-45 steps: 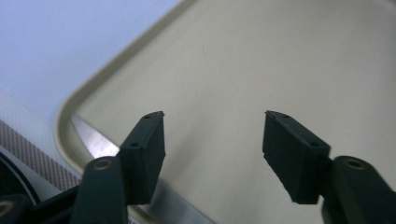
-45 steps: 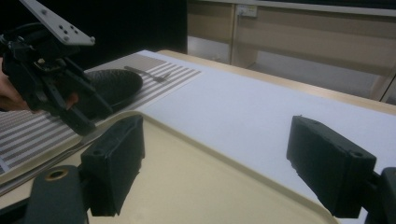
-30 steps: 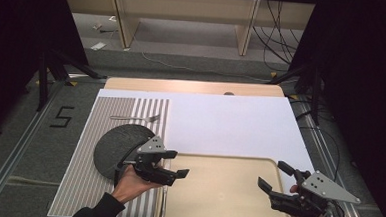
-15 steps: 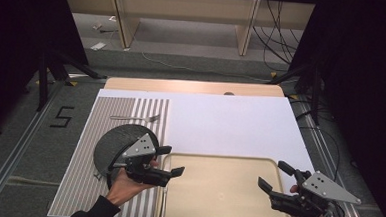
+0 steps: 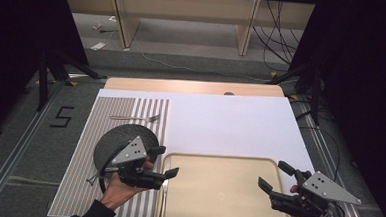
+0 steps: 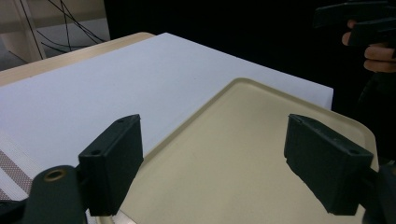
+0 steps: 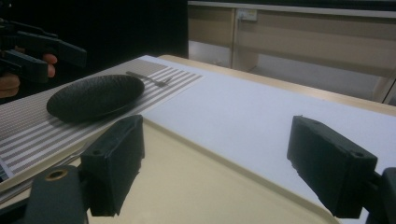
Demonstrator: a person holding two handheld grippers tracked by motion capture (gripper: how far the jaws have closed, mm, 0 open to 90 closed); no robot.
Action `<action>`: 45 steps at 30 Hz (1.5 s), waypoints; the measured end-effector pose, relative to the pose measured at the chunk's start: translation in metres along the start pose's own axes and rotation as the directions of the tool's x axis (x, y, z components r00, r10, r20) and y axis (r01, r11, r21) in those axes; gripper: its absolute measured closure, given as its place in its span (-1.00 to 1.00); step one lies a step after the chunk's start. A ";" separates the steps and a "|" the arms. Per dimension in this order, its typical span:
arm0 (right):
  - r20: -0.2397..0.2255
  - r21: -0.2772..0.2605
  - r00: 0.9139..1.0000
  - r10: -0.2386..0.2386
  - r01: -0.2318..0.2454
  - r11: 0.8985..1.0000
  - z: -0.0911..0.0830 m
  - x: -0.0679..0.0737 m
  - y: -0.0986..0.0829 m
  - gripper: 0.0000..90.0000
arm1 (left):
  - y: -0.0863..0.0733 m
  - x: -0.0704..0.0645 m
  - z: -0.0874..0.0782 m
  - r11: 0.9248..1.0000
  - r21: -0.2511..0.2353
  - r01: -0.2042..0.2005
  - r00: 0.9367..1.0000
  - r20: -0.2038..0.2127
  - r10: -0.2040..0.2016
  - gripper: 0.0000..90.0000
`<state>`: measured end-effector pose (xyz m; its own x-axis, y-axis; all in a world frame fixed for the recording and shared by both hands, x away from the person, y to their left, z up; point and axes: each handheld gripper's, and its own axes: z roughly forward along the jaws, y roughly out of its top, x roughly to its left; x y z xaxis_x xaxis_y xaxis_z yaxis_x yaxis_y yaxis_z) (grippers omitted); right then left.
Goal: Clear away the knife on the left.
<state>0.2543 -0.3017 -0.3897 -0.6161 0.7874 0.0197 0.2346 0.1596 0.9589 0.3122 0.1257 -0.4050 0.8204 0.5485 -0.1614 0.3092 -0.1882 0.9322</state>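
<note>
Fingers of both grippers stood wide apart, clamped on nothing.

Tray [image 5: 222, 190], beige, rectangular with rounded corners and a low raised rim. Lay flat at the near edge of the white sheet [image 5: 230, 123], between the two grippers. Bare inside. Judged stiff moulded plastic, light for its spread, smooth and probably slippery; the rim was the one place a jaw could close on. Its breadth suggested a hold on both short sides at once, one gripper to each, to keep it level.

Striped placemat [image 5: 125, 115], grey and white, just left of the tray. Judged thin and limp; not a thing to lift by one edge.

Plate [image 7: 95, 98], black, round, shallow, matt and ribbed, resting on the placemat near the tray's left rim. Judged ceramic: heavy for its size, rigid, breakable. Best taken at the lip, pads above and below.

Left gripper [image 5: 165, 162], held above the plate's near right edge and the tray's left rim, jaws pointing right across the tray.

Right gripper [image 5: 273, 176], at the tray's right rim, jaws pointing left.

Fork [image 5: 136, 118], metal, lying on the placemat beyond the plate, apart from it. Thin, flat, hard to pinch from the mat.
</note>
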 end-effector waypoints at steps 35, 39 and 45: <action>-0.024 0.003 1.000 0.010 -0.010 1.000 0.001 0.002 0.000 -0.58 | -0.010 -0.008 -0.020 0.999 -0.051 0.008 0.997 -0.077 -0.012 -0.59; -0.026 0.004 1.000 0.005 -0.005 1.000 0.001 0.002 0.000 -0.58 | -0.009 -0.007 -0.020 0.999 -0.047 0.007 0.997 -0.072 -0.010 -0.60; -0.027 0.005 1.000 0.003 -0.003 1.000 0.001 0.002 0.000 -0.59 | -0.009 -0.008 -0.019 0.999 -0.044 0.005 0.997 -0.072 -0.008 -0.60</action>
<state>0.2536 -0.2996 -0.3899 -0.6357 0.7713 0.0303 0.2402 0.1603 0.9574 0.2936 0.1390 -0.4062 0.7812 0.6072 -0.1447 0.2917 -0.1501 0.9447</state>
